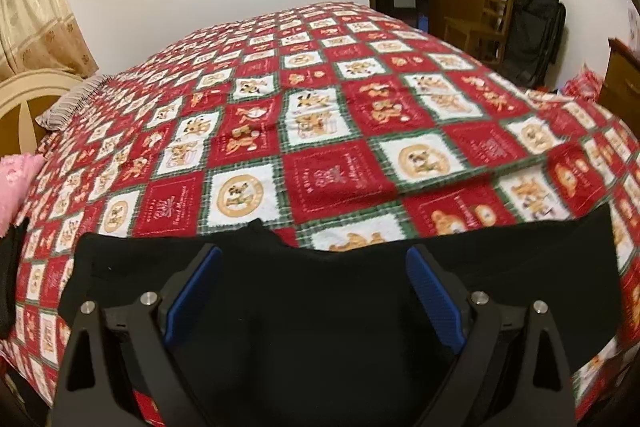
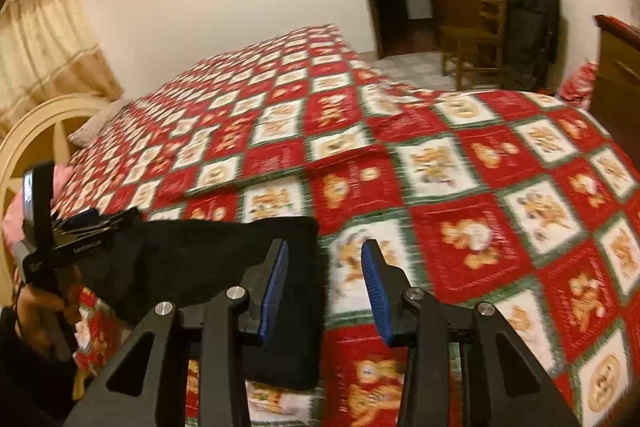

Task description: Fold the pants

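Note:
The black pants (image 1: 320,307) lie folded flat on the near edge of the bed, seen in the left wrist view. My left gripper (image 1: 314,255) hovers over them, open wide, blue pads apart, nothing between them. In the right wrist view the pants (image 2: 192,259) lie at lower left. My right gripper (image 2: 325,251) is open and empty, just off the pants' right edge, above the quilt. The left gripper (image 2: 86,225) and the hand holding it show at far left over the pants.
A red, white and green patchwork quilt (image 1: 320,131) covers the bed. A pillow (image 1: 68,107) and cream headboard (image 1: 24,95) are at the left, a pink cloth (image 1: 18,183) beside them. A wooden chair (image 2: 476,39), black bag (image 2: 532,31) and open door stand beyond.

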Demonstrator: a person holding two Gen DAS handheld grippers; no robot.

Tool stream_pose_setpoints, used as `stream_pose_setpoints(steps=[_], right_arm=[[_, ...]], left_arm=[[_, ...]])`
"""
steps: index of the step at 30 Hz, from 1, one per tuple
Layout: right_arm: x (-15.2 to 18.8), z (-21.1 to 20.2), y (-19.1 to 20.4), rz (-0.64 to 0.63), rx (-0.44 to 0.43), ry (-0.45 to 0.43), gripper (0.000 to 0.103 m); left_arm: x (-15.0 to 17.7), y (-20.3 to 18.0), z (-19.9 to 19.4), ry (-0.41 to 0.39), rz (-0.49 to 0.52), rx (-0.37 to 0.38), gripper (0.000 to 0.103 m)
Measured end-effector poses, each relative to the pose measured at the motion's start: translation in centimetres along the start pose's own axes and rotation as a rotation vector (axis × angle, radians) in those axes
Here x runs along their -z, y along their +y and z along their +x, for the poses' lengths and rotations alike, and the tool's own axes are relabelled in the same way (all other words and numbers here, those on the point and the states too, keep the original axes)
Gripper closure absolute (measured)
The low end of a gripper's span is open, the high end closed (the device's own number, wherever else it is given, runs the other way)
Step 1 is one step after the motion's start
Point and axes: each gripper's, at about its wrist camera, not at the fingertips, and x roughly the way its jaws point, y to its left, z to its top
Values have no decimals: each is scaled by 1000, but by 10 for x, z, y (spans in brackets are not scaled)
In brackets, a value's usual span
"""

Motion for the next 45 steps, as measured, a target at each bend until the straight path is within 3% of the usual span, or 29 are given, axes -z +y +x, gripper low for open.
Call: stream_pose_setpoints(steps=[3, 5, 7, 9, 10, 12, 15, 18, 21, 25, 28, 30, 32, 34, 37, 41, 43, 45], right_arm=[[-4, 19, 22, -65, -36, 21, 66], [-2, 38, 41, -139, -48, 59, 74], [-1, 61, 52, -177, -62, 119, 74], [0, 80, 53, -192, 11, 142, 74], [1, 97, 45, -173, 81, 174, 74], [-1, 109, 23, -56, 46, 184, 76], [-7, 108, 13, 15, 23, 197, 76], [-5, 88, 6, 81, 3, 128, 77], [-2, 61, 22, 7, -9, 60, 75], [15, 51, 65, -150, -105, 81, 75], [24, 73, 87, -253, -8, 124, 75], [28, 98, 88, -243, 48, 197, 74], [25, 99, 86, -225, 59, 171, 72], [20, 101, 90, -209, 90, 192, 71], [12, 98, 95, -161, 102, 175, 71], [4, 93, 126, -229, 129, 127, 63], [2, 94, 137, -257, 124, 110, 56], [3, 96, 147, -275, 128, 104, 56]], left_arm=[[1, -10, -3, -2, -28, 42, 8], [5, -26, -5, 5, -14, 81, 8], [10, -39, -5, 12, 24, 72, 8], [15, -46, -4, 14, 51, 58, 8], [17, -48, -3, 17, 58, 61, 8], [21, -49, 5, 38, 64, 56, 8], [24, -43, 25, 61, 50, -6, 7], [26, -28, 34, 92, -22, 57, 5], [21, -16, 29, 109, -56, 54, 6], [21, -2, 2, 25, -62, 22, 7], [23, -9, 4, 14, -49, 31, 7], [24, -17, 20, 56, -24, 5, 7], [27, -24, 34, 90, -3, -7, 7], [30, -27, 36, 71, 16, -21, 7], [27, -17, 31, 84, 9, 2, 7], [25, 20, 18, 41, -78, -12, 7], [28, 40, 14, 33, -107, -46, 7], [35, 69, 9, 20, -146, -113, 7]])
